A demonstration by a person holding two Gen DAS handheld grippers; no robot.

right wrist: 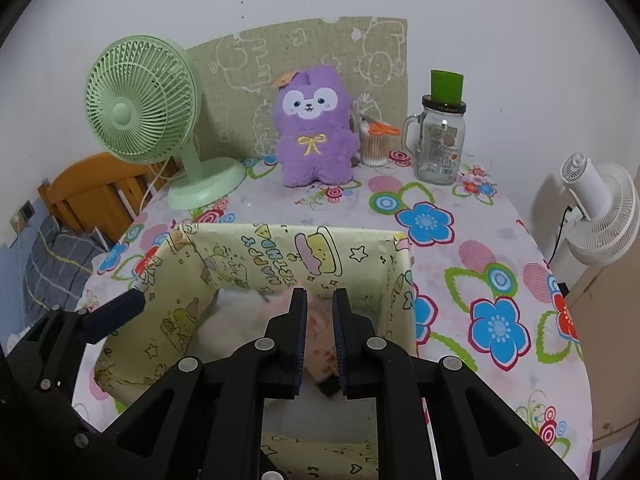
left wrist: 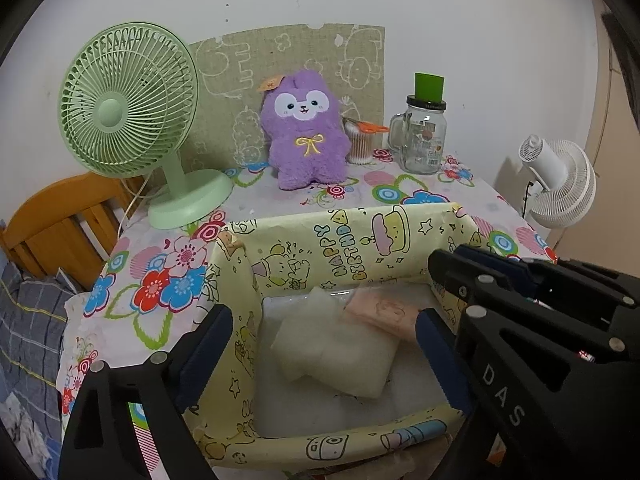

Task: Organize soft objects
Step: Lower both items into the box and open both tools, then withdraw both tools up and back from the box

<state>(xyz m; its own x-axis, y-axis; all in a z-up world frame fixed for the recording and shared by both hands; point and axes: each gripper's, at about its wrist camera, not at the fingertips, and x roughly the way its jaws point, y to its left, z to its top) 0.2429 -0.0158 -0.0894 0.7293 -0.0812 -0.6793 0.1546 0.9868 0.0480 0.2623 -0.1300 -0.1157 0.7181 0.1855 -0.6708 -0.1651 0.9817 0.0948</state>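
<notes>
A yellow cartoon-print box [left wrist: 304, 252] [right wrist: 248, 256] stands at the front of the flowered table. Inside lie white soft packs [left wrist: 340, 352] and a pink soft pack [left wrist: 380, 312] [right wrist: 318, 336]. My left gripper [left wrist: 324, 340] is open, its fingers wide apart over the box, holding nothing. My right gripper [right wrist: 320, 320] reaches into the box with its jaws narrowly apart around the pink pack; contact is unclear. It also shows in the left wrist view [left wrist: 472, 268]. A purple plush toy [left wrist: 306, 132] [right wrist: 316, 128] sits upright at the back.
A green desk fan [left wrist: 128, 120] [right wrist: 148, 112] stands back left. A cotton-swab cup with orange scissors [left wrist: 362, 140] [right wrist: 376, 140] and a glass jar with a green cup on it [left wrist: 424, 132] [right wrist: 440, 136] stand back right. A white fan [left wrist: 560, 180] [right wrist: 600, 208] stands beyond the table's right edge.
</notes>
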